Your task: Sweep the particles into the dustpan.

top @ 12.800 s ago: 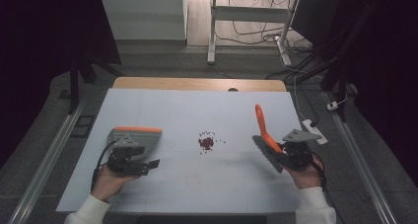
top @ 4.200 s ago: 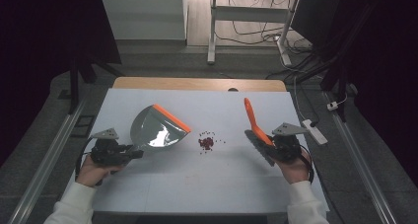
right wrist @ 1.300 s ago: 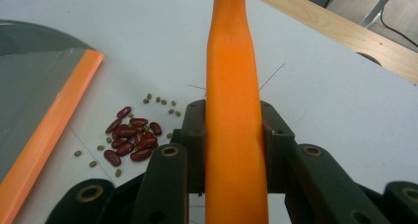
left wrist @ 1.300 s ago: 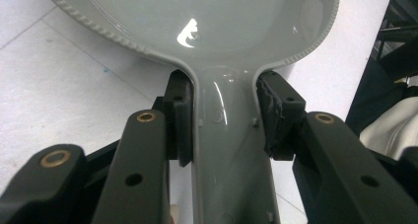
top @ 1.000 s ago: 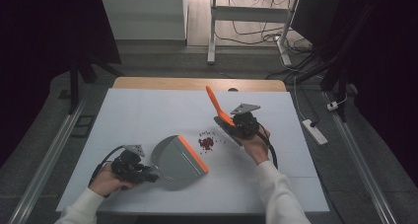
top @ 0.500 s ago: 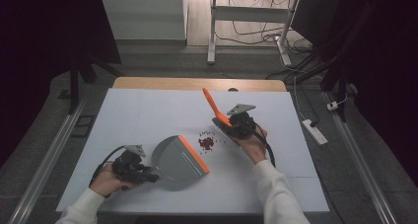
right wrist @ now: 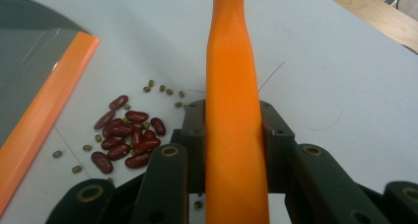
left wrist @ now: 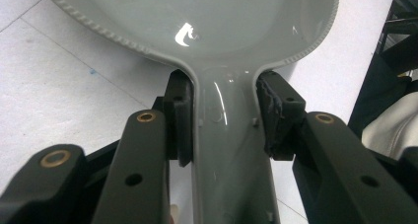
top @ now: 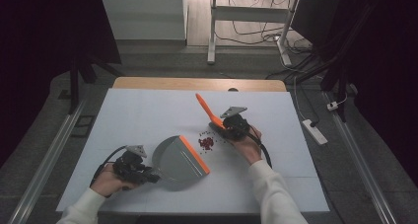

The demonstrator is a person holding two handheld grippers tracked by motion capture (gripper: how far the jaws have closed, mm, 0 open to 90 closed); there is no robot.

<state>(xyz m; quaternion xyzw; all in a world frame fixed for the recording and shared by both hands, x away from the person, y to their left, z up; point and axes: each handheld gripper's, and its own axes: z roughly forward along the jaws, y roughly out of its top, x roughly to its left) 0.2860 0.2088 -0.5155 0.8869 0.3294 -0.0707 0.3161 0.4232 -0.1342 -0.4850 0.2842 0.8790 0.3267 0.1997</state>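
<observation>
left gripper (top: 148,176) low at near-left, jaws clamped, right gripper (top: 223,129) farther forward, jaws clamped, forearms apart

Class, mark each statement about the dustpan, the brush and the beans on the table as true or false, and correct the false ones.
1. The left claw grips the dustpan by its handle. True.
2. The beans lie inside the dustpan. False: they lie on the table, just beyond its orange lip.
3. The right claw is shut on the orange brush handle. True.
4. The beans are all red. False: small green ones lie among them.
</observation>
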